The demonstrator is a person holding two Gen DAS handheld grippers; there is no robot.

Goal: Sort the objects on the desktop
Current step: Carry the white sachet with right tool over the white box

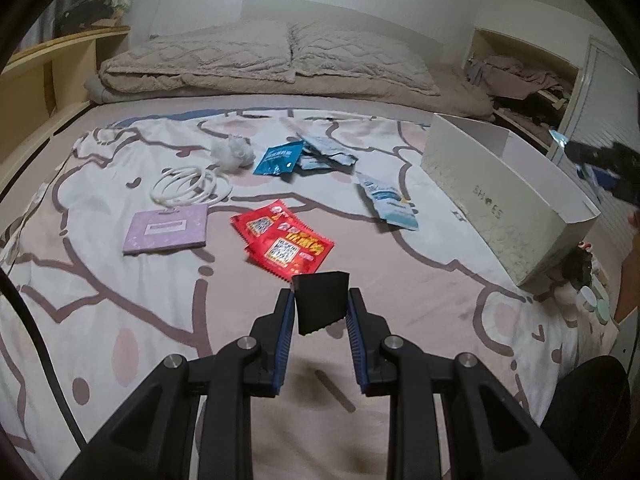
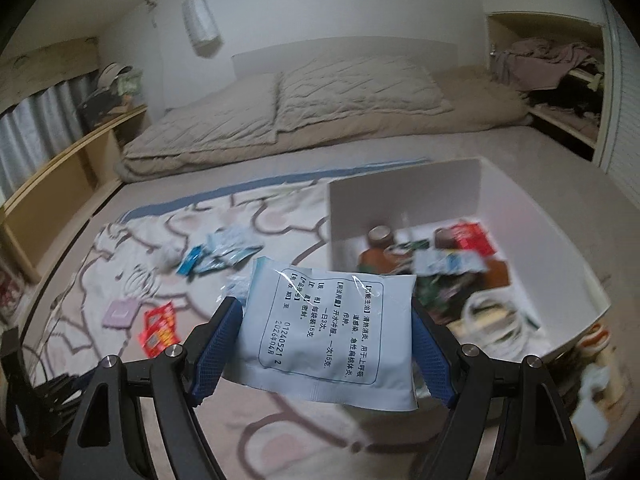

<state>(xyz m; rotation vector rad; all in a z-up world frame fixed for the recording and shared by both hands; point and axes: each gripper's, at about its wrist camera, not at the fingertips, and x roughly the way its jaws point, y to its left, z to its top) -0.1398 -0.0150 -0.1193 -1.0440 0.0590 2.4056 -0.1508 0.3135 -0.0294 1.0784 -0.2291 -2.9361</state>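
My left gripper (image 1: pixel 321 304) is shut on a small black wedge-shaped piece (image 1: pixel 320 302), held above the bed near the red sachets (image 1: pixel 286 242). My right gripper (image 2: pixel 326 320) is shut on a pale blue medicine sachet (image 2: pixel 328 330) with printed text, held in the air just left of the open white shoe box (image 2: pixel 404 200). The box also shows in the left wrist view (image 1: pixel 500 196) and holds bottles, packets and a coiled white cable (image 2: pixel 504 324). On the bed lie blue sachets (image 1: pixel 278 158), another pale sachet (image 1: pixel 390 202), a white cable coil (image 1: pixel 190 188), a purple card (image 1: pixel 168 230) and a white pompom (image 1: pixel 234 152).
Folded beige quilt and pillows (image 1: pixel 260 64) lie at the head of the bed. A wooden shelf (image 1: pixel 48 68) runs along the left; a wardrobe niche with clothes (image 1: pixel 520 76) is at the right. Small items (image 1: pixel 580 280) sit beyond the bed's right edge.
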